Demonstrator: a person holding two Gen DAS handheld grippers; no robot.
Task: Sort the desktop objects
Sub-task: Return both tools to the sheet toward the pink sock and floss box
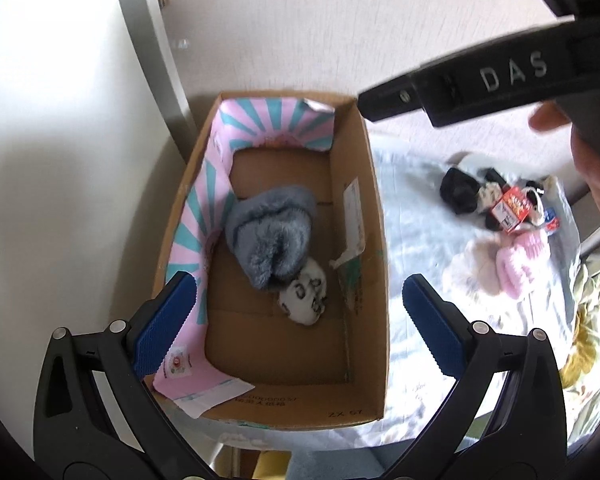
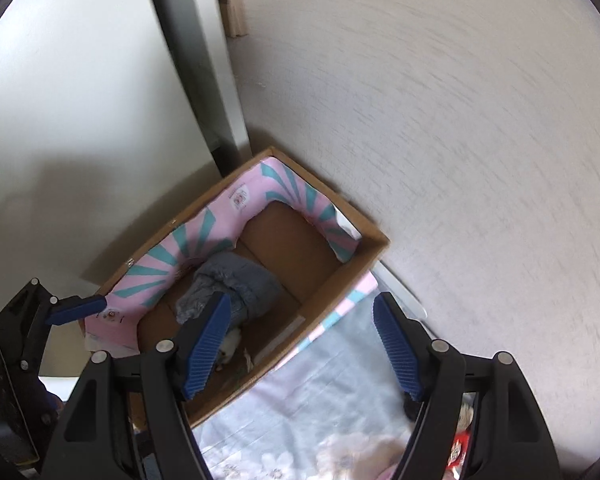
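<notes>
While both grippers' jaws gape empty, the cardboard box (image 1: 364, 216) holds grey sock (image 1: 272, 236) mid-floor.

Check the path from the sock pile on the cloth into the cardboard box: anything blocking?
Only the right gripper, which hangs over the cardboard box's far right corner. Between the sock pile and the box lies bare cloth; the box is open-topped, its near wall the only edge to clear.
</notes>
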